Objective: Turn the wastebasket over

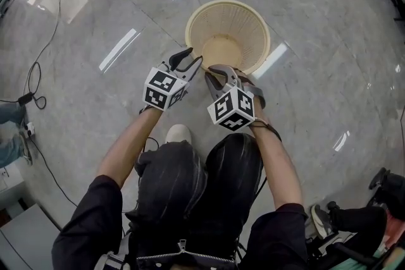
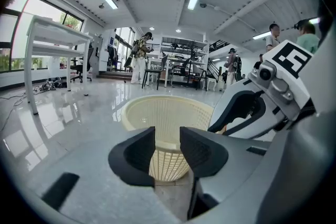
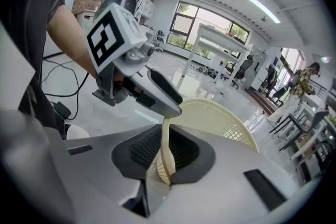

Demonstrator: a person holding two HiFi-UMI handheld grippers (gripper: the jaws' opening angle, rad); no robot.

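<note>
Currently the wastebasket (image 1: 228, 35) is standing mouth-up on the floor (image 1: 114, 110) before the person's knees. The right gripper (image 3: 165, 162) is pinching its near rim, while the left gripper (image 2: 168, 149) is hovering at the rim, jaws spread, gripping nothing. Grasping looks half done, so the next move is likely calling for a left-side grip, then lifting and rolling; the basket's underside is sitting out of sight.
</note>
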